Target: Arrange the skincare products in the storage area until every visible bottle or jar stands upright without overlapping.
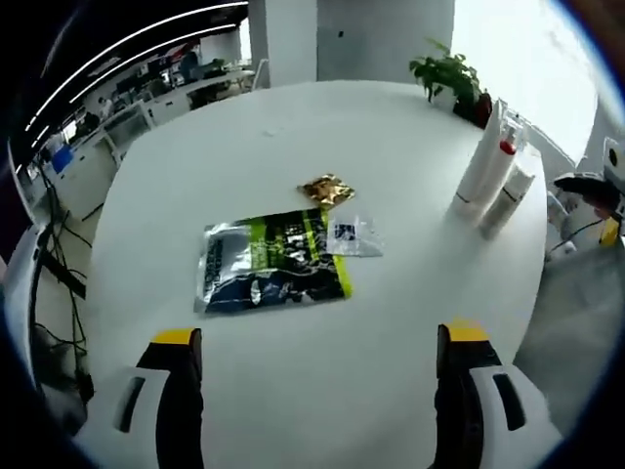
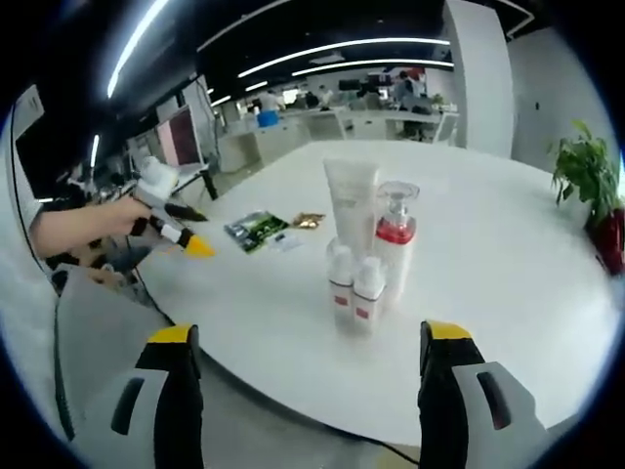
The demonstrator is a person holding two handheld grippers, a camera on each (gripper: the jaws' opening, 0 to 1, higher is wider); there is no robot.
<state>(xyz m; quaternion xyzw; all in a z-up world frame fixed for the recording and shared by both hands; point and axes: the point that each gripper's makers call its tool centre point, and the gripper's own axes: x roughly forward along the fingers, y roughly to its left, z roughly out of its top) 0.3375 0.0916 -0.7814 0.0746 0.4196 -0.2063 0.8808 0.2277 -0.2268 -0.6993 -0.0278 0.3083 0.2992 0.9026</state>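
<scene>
Left fingers: the left gripper (image 1: 317, 366) has its yellow-tipped fingers (image 1: 176, 337) spread wide with nothing between them, above the near part of the white counter (image 1: 195, 176).
Right fingers: the right gripper (image 2: 308, 366) is also wide apart and holds nothing, hanging off the counter's near edge and aimed at the bottles.
Other gripper seen: in the right gripper view the left gripper shows at the left, carried in a person's hand (image 2: 83, 227), yellow tips pointing toward the counter.
Skincare products: a tight upright cluster on the counter, made of a tall white tube (image 2: 350, 200), a clear pump bottle with red liquid (image 2: 394, 234) just beside it, and two small white bottles (image 2: 354, 291) in front, touching each other.
Flat items: a green-and-black foil pouch (image 1: 269, 262), a small clear packet (image 1: 352, 234) at its edge, and a gold sachet (image 1: 325, 189) near them, well apart from the bottles.
Far edge: a potted plant (image 1: 449, 78).
</scene>
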